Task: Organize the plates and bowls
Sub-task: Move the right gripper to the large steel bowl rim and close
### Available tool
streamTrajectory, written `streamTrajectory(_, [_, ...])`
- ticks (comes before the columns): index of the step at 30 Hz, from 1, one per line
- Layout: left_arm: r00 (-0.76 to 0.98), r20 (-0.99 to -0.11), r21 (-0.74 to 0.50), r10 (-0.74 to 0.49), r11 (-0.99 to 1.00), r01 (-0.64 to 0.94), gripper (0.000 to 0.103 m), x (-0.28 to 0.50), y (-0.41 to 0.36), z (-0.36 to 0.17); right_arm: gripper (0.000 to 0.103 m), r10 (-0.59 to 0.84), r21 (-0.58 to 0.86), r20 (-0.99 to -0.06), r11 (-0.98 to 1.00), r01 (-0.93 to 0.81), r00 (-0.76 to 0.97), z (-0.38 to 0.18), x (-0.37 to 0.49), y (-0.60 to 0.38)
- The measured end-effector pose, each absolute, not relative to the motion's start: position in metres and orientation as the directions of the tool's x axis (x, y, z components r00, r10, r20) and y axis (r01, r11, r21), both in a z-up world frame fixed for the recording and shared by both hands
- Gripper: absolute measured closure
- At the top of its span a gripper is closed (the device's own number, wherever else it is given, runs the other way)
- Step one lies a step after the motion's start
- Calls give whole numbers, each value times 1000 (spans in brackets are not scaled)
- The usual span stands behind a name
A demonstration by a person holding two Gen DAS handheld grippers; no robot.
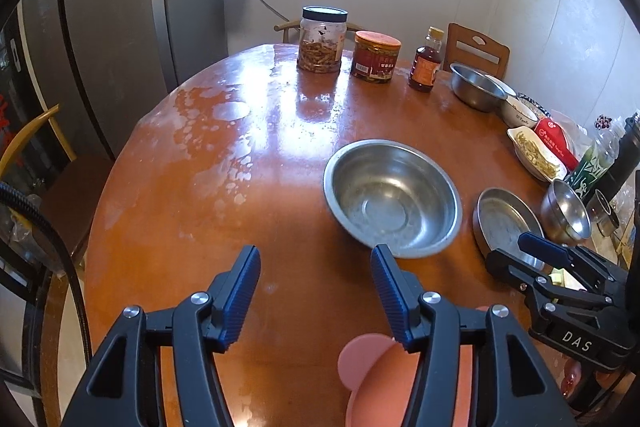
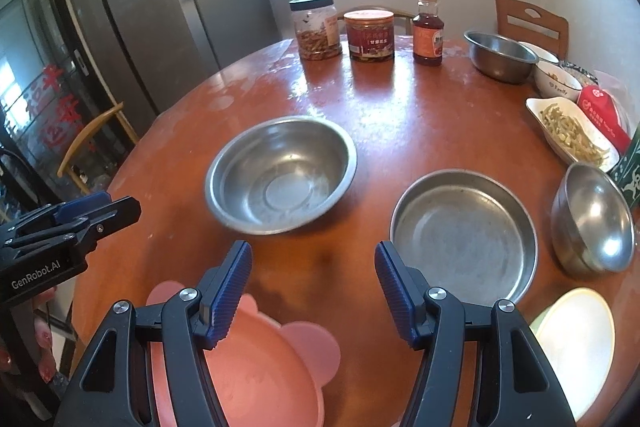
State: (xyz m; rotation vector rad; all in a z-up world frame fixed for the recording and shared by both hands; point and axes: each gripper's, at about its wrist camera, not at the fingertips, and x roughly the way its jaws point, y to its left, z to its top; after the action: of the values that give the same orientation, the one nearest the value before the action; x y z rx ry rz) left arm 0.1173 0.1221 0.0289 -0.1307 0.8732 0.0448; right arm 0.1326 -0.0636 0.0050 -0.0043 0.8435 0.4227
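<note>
A large steel bowl (image 1: 392, 197) (image 2: 280, 173) sits mid-table. A flat steel plate (image 1: 506, 223) (image 2: 464, 235) lies to its right, and a small steel bowl (image 1: 566, 211) (image 2: 592, 219) stands tilted further right. A pink eared bowl (image 1: 376, 379) (image 2: 260, 367) lies at the near edge under both grippers. A white plate (image 2: 576, 343) is at the near right. My left gripper (image 1: 316, 291) is open and empty above the table, left of the large bowl. My right gripper (image 2: 314, 287) is open and empty, between the pink bowl and the steel plate.
At the back of the round wooden table (image 2: 420, 115) stand a clear jar (image 2: 316, 27), a red jar (image 2: 370, 35) and a sauce bottle (image 2: 428, 27). Another steel bowl (image 2: 500, 55), white bowls, a dish of food (image 2: 568, 135) and a red packet crowd the right side.
</note>
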Motion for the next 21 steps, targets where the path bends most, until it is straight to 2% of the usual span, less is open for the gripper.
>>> streamTrajectory(21, [562,-826,-109,-45,991,-81,45,185,122,-1,37,330,180,-741,937,-300,585,-10,181,-68])
